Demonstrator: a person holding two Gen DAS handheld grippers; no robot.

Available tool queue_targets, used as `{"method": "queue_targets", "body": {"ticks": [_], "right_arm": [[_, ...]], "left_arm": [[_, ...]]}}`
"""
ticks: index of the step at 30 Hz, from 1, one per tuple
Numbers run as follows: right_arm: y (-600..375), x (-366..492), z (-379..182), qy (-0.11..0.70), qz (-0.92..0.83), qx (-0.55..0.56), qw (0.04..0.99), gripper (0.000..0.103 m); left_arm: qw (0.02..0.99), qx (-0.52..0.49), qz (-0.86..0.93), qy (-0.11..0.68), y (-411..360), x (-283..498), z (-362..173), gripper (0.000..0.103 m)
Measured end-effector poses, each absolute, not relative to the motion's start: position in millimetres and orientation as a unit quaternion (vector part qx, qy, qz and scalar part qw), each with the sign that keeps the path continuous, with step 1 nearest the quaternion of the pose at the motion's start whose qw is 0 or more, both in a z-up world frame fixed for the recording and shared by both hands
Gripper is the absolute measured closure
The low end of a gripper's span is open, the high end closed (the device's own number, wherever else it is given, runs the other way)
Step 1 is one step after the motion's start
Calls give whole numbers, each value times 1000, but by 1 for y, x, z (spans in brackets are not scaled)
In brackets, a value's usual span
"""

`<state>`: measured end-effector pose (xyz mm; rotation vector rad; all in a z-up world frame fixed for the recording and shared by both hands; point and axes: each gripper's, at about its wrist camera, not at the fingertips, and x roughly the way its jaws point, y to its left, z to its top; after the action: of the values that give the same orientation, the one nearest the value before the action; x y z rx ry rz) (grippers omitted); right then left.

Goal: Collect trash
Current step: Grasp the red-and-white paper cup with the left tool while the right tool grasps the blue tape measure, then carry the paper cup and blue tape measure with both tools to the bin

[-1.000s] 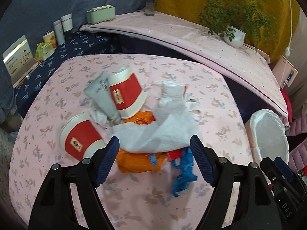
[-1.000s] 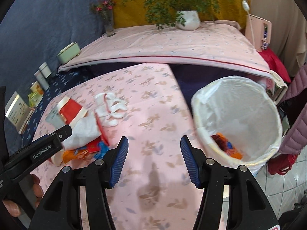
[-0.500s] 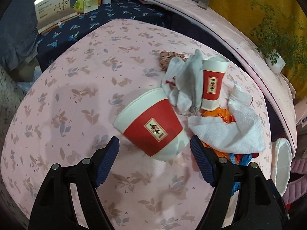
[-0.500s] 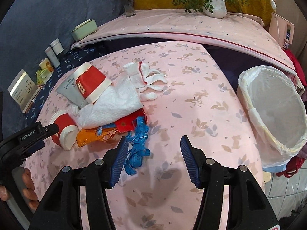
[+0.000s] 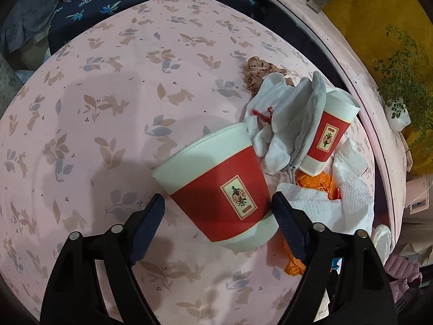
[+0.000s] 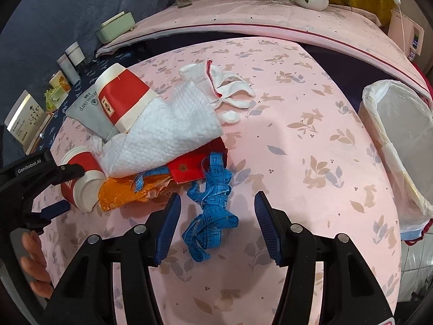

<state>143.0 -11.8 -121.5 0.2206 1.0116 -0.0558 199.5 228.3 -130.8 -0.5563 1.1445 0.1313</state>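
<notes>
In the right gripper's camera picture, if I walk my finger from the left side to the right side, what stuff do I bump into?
Left gripper → small red cup lying on its side → orange wrapper → blue measuring tape → bin with the white bag.

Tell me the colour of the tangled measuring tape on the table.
Blue; the measuring tape shows best in the right wrist view.

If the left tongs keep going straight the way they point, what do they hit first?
Most likely the nearer red paper cup lying on its side: it sits between the open left tongs, whose jaws have just been opening. Depth is unclear.
</notes>
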Motion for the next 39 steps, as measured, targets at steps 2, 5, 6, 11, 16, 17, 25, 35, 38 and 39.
{"method": "queue_targets", "body": {"ticks": [2,5,6,11,16,17,25,35,38,39], "right_arm": [[-11,146,-124,485,-26,105,868,48],[-7,150,-127,489,-24,104,866,48],[-6,151,-128,490,-22,103,865,48],[-1,154,-135,498,-18,97,862,50],[-2,152,-137,500,-21,91,861,68],[-4,152,-137,500,-19,94,861,74],[-16,139,-125,486,-25,106,867,81],[-45,116,-76,430,-36,131,893,82],[-56,109,-60,413,-38,138,900,82],[-59,107,-54,406,-39,141,902,82]], "left_arm": [[801,-258,64,537,228,207,-135,24],[801,-255,71,537,228,214,-138,23],[802,-254,71,536,228,216,-138,23],[809,-237,63,534,220,219,-136,28],[815,-225,47,533,213,209,-132,37],[815,-223,45,533,212,206,-131,37],[840,-178,34,511,195,181,-106,38],[871,-108,11,479,156,154,-66,38],[881,-88,-2,465,139,147,-53,38],[884,-81,-8,461,132,145,-48,38]]}}
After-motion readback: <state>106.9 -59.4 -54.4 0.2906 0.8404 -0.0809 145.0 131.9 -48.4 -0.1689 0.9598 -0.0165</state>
